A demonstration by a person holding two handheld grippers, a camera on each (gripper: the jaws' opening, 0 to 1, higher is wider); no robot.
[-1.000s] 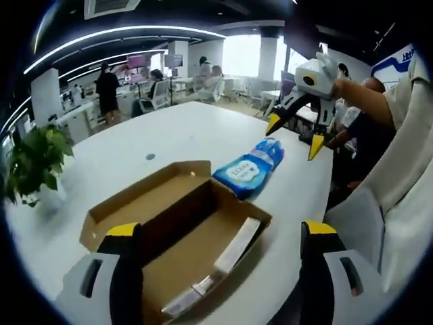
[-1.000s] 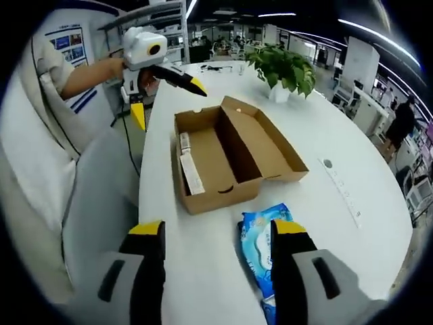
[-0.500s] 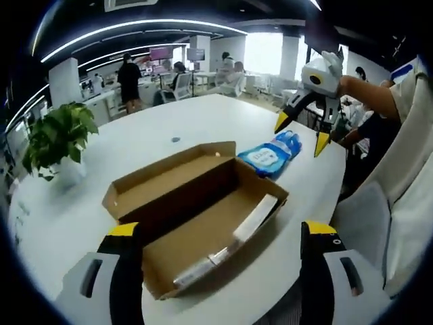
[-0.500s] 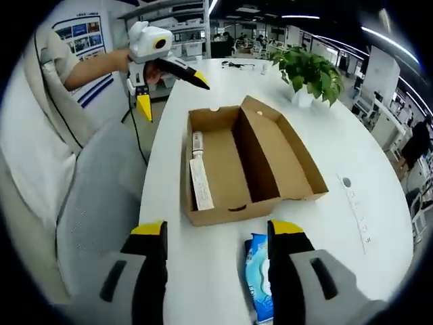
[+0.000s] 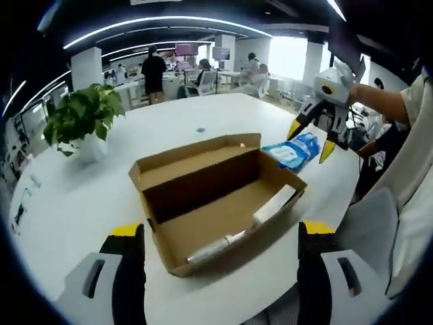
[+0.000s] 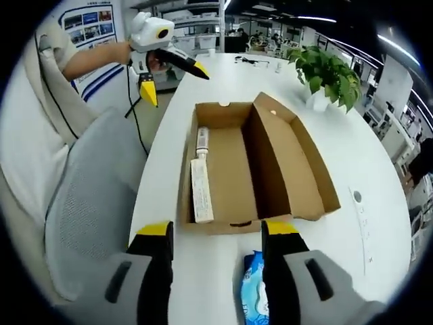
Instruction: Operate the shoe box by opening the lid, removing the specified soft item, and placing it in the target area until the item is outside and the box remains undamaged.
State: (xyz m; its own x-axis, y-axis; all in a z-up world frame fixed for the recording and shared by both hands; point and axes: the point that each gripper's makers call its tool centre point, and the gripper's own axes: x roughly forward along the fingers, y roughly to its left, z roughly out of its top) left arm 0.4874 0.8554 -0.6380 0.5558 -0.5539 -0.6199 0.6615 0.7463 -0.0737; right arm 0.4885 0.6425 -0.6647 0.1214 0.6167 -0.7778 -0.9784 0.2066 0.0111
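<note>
- The left gripper (image 5: 220,237) is seen in the left gripper view with its two yellow-tipped jaws spread wide; nothing is held between them and nothing is touched.
- The same gripper is seen in the right gripper view at the far end of the table, held in a hand (image 6: 128,54) above the table edge, its jaws parted and empty.
- The right gripper (image 6: 216,233) is seen in the right gripper view with its jaws set apart, released, with nothing clamped.
- In the left gripper view it is seen raised above the far side of the table, over the soft pack, jaws splayed.
- The shoe box (image 5: 216,196) is seen lying open on the white table (image 5: 101,183), its lid folded back flat beside the tray.
- A long white strip (image 6: 201,189) and a small tube-like piece are seen inside the tray along one wall.
- The blue soft pack (image 5: 292,152) is seen outside the box, flat on the table just beside the box's short end; in the right gripper view it lies partly behind the right jaw.
- A potted plant (image 5: 81,118) is seen on the table, well apart from the box.
- A grey chair (image 6: 88,203) is seen beside the table.
</note>
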